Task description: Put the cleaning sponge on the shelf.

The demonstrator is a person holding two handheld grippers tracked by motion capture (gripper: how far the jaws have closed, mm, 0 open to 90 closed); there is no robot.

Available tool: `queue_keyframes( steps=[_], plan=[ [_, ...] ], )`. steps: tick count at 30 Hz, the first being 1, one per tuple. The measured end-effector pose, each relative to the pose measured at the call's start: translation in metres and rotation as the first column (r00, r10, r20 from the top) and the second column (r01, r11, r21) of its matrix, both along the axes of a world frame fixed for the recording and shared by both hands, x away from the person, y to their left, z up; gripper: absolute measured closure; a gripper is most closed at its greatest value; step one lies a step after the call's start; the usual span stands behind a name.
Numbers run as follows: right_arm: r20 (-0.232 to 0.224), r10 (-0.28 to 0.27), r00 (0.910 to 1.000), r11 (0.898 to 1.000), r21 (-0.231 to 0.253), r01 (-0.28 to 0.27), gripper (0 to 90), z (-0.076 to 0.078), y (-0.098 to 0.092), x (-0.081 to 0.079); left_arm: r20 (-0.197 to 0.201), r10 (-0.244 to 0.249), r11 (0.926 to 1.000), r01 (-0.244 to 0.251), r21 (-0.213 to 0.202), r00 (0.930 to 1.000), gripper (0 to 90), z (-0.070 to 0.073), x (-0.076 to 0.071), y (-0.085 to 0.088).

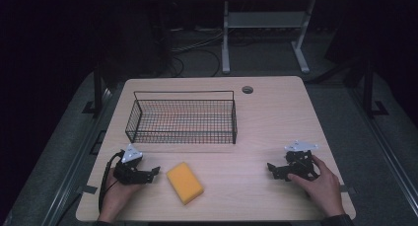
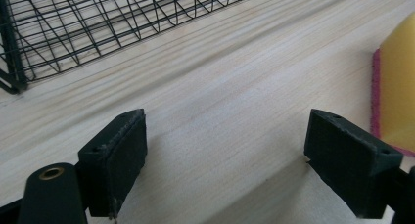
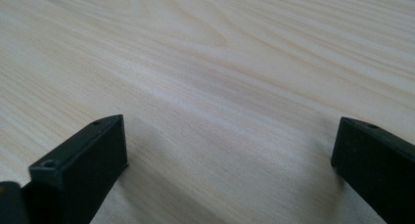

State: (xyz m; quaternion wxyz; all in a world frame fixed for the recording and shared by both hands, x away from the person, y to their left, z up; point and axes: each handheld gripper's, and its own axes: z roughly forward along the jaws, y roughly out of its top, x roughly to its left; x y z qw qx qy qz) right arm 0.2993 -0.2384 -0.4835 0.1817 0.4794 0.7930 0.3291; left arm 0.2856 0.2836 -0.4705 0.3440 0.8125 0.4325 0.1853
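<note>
The flat yellow rectangular sponge (image 1: pixel 185 182) lies on the pale wooden table (image 1: pixel 276 122), just beside the left gripper (image 1: pixel 154 172) and in front of the black wire basket (image 1: pixel 183 118). That left gripper rests low with its jaws spread wide and nothing between them; the right gripper (image 1: pixel 271 168), well apart, sits wide and empty too. The sponge looks light and soft, likely to squash, so a grip across its short sides seems best. The left gripper view catches a pink scouring layer (image 2: pixel 376 94) along the sponge's edge, which the high view misses, while the high view gives the whole layout.
</note>
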Motion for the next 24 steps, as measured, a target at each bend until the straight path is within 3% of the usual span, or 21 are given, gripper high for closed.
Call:
queue_keyframes(
  steps=[7,14,15,17,18,19,20,21,24],
  plan=[
    [0.0,0.0,1.0,1.0,0.0,0.0,0.0,0.0,0.0,0.0,-0.021,0.002,1.0,-0.003,-0.007,0.9998,25.5,0.009,-0.009,0.004],
    [0.0,0.0,1.0,1.0,0.001,0.0,0.0,0.0,0.0,0.0,-0.046,-0.022,0.9998,0.022,-0.004,0.9987,45.9,0.018,-0.027,0.002],
    [0.0,-0.001,1.0,1.0,0.0,0.001,0.0,0.0,0.0,0.0,-0.05,-0.037,0.9993,0.036,-0.007,0.9981,53.0,0.02,-0.031,0.0],
    [0.0,-0.001,1.0,1.0,0.0,0.001,0.0,0.0,0.0,0.0,-0.057,-0.044,0.999,0.043,-0.007,0.9974,56.1,0.021,-0.032,-0.001],
    [0.001,0.0,1.0,1.0,0.0,0.0,0.0,0.0,0.0,0.0,-0.062,-0.055,0.9985,0.055,-0.008,0.9966,62.5,0.022,-0.034,-0.001],
    [0.0,-0.001,1.0,1.0,0.001,0.001,0.0,0.0,0.0,0.0,-0.062,-0.059,0.9982,0.059,-0.011,0.9963,75.2,0.023,-0.035,-0.002],
    [0.0,-0.001,1.0,1.0,0.002,0.001,0.0,0.0,0.0,0.0,-0.067,-0.066,0.9978,0.065,-0.016,0.9956,75.2,0.023,-0.036,-0.002],
    [0.0,-0.001,1.0,1.0,0.002,0.001,0.0,0.0,0.0,0.0,-0.078,-0.078,0.9969,0.076,-0.021,0.994,88.0,0.024,-0.037,-0.002],
    [0.0,-0.002,1.0,1.0,0.003,0.002,0.0,0.0,0.0,0.0,-0.104,-0.098,0.9947,0.094,-0.041,0.9897,89.7,0.025,-0.039,-0.005]
  ],
)
